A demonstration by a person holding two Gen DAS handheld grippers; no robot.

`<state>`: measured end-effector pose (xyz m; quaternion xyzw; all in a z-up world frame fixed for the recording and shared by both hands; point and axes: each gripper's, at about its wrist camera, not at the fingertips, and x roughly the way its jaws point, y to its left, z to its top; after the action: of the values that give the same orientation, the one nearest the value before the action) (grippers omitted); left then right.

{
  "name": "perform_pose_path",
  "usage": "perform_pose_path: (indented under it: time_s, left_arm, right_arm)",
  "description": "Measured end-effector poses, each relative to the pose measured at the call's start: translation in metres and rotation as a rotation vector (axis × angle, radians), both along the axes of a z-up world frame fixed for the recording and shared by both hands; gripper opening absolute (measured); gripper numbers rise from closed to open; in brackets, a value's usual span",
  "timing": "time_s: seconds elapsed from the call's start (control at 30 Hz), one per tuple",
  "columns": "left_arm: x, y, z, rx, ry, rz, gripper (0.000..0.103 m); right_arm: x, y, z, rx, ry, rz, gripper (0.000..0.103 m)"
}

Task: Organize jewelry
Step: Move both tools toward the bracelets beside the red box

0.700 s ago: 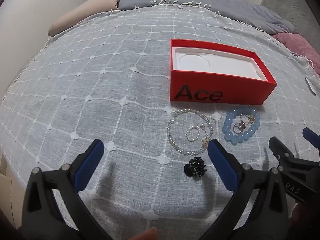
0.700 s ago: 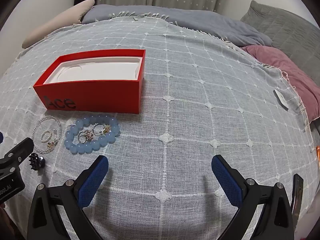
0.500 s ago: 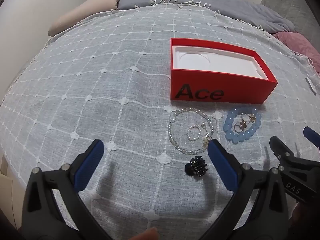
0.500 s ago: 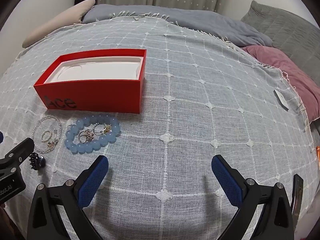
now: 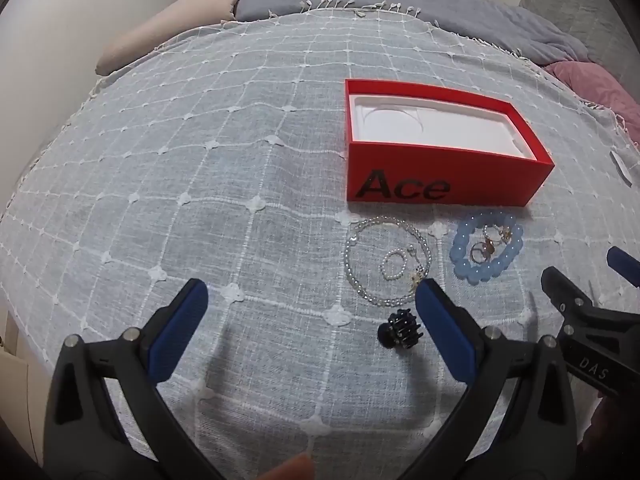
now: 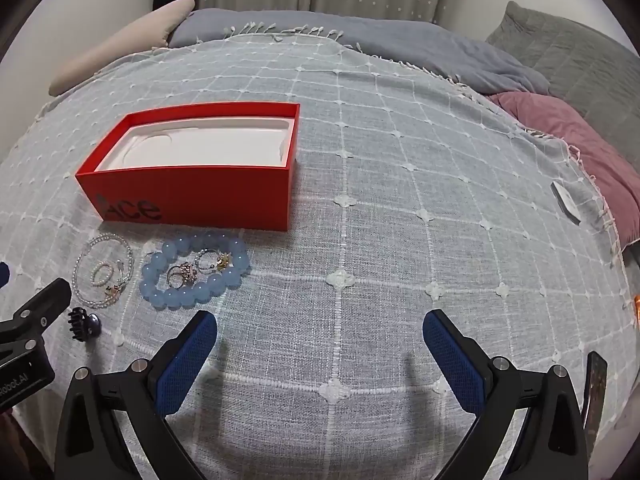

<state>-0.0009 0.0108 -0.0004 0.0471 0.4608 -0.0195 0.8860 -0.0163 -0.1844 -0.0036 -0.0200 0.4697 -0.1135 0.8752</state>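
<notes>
My left gripper (image 5: pixel 308 300) hangs tilted down over the grey bedspread with white grid stitching (image 5: pixel 200 200), its blue-padded jaws spread wide and nothing between them. Just ahead of its right finger lies the loop of small clear and pearl beads (image 5: pixel 386 260), with a tiny pearl ring (image 5: pixel 394 266) lying inside the loop. Closer in, beside the inner face of that same finger, sits a small black claw hair clip (image 5: pixel 400 328); I cannot tell whether the pad touches it. Further ahead and to the right of these stands the open red rectangular cardboard box with a white moulded insert and black "Ace" lettering (image 5: pixel 440 188), nothing inside it. Right of the pearl loop, in front of the box, is the pale blue chunky bead bracelet (image 5: pixel 486 254), with a couple of gold-toned rings (image 5: pixel 486 246) lying inside its circle.

My right gripper (image 6: pixel 320 340) is likewise gaping, holding nothing, over bare bedspread. From its view the blue bracelet lies just ahead of its left finger, the pearl loop and hair clip further left, and the red box beyond them. Well off to its right, near the bedspread's fringe, lies a small white card-like item (image 6: pixel 566 202). A pink pillow (image 6: pixel 580 140) and grey bedding (image 6: pixel 580 64) sit beyond.
</notes>
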Motion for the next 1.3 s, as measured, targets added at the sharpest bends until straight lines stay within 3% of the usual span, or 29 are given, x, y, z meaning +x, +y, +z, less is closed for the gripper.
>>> perform_pose_path:
  time_s: [0.13,0.63,0.87,1.3]
  left_arm:
    - [-0.002,0.004,0.003,0.009,-0.016,-0.01,0.103]
    - [0.007,-0.004,0.024,-0.064,0.044,-0.088,0.103]
    - [0.018,-0.017,0.033,0.006,0.024,-0.131,0.103]
    - [0.026,-0.032,0.025,-0.074,0.086,-0.214,0.103]
  right_arm:
    - [0.0,-0.001,0.001,-0.007,0.002,0.002,0.103]
    - [0.008,-0.008,0.006,0.023,0.014,-0.007,0.103]
    - [0.018,-0.008,0.012,0.056,0.016,0.013,0.103]
    - [0.029,-0.01,0.023,0.039,0.029,0.033,0.103]
